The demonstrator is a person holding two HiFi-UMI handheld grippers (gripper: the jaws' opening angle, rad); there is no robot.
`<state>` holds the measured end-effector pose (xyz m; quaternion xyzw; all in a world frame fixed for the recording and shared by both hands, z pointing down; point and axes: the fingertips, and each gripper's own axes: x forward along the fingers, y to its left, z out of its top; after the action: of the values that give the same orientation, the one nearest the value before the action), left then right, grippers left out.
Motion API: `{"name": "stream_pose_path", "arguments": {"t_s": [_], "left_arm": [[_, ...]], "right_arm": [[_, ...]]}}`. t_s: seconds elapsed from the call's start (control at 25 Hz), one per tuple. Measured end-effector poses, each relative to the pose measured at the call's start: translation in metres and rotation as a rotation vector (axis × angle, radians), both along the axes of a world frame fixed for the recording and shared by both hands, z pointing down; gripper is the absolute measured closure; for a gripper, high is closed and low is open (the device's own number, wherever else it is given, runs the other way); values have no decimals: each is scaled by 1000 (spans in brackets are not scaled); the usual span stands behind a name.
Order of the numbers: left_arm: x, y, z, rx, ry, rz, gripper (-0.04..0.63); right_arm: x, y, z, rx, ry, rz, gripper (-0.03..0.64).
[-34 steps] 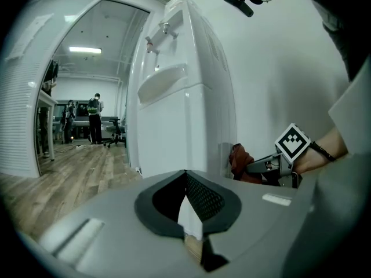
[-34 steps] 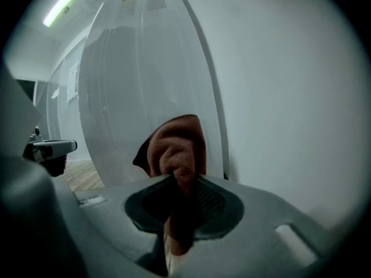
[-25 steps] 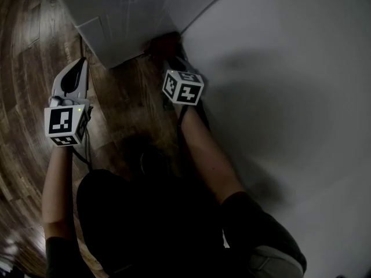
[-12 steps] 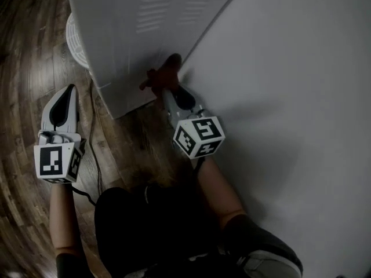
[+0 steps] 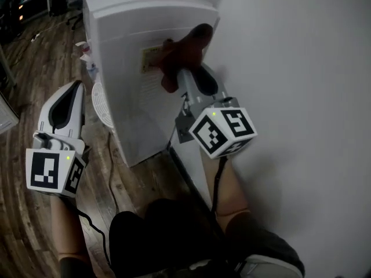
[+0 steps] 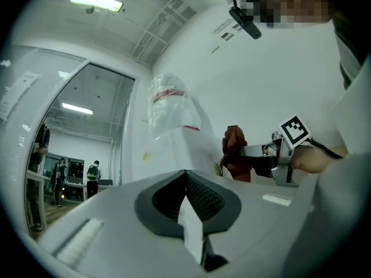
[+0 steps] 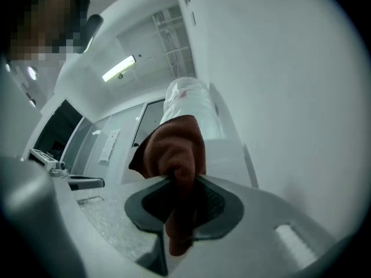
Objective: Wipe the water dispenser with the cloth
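Clamping cloth [image 5: 184, 48] lengthwise, R gripper [image 5: 184, 73] jaws hold it seemingly against water dispenser [image 5: 119, 45]; L gripper [image 5: 74, 87] jaws closed, empty.

floor [image 5: 43, 62]: dark wood planks | wall [image 5: 301, 68]: plain white | ceiling light [image 6: 96, 2]: lit strip | glass partition [image 6: 87, 149]: far side

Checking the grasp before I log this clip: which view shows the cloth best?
The right gripper view: the cloth fills the centre, pinched between the jaws of the right gripper. The head view shows it bunched up at the water dispenser. The left gripper view shows it small, from the side.
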<state>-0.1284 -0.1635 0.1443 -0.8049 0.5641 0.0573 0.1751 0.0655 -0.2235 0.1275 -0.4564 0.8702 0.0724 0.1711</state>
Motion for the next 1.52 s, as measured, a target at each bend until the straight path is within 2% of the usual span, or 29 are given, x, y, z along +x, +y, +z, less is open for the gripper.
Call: {"name": "stream_pose_path", "arguments": {"t_s": [0.16, 0.28, 0.56, 0.68, 0.84, 1.0, 1.16, 1.24, 1.4, 1.52], "left_arm": [[15, 0, -43, 34, -33, 16, 577], [20, 2, -46, 36, -46, 13, 577], [8, 6, 54, -73, -7, -13, 577], [-4, -7, 88, -153, 19, -40, 577], [-17, -5, 184, -272, 51, -55, 577], [-34, -9, 269, -339, 66, -85, 577], [-46, -16, 345, -417, 27, -97, 577], [-53, -16, 378, -456, 26, -118, 577], [-57, -18, 427, -529, 87, -136, 577], [-46, -20, 458, -577, 63, -112, 577]], "right_arm": [[-6, -7, -55, 17, -11, -15, 558], [-17, -15, -53, -42, 16, -31, 558], [-29, -17, 58, -229, 104, -62, 558], [-33, -25, 90, -290, 149, -63, 558], [-37, -22, 194, -418, 213, -75, 558], [-39, -24, 303, -557, 259, -71, 558], [-42, -27, 396, -665, 307, -59, 558], [-42, -24, 443, -717, 341, -47, 558], [-43, -13, 529, -828, 433, -49, 558], [-44, -10, 581, -907, 484, -56, 558]]}}
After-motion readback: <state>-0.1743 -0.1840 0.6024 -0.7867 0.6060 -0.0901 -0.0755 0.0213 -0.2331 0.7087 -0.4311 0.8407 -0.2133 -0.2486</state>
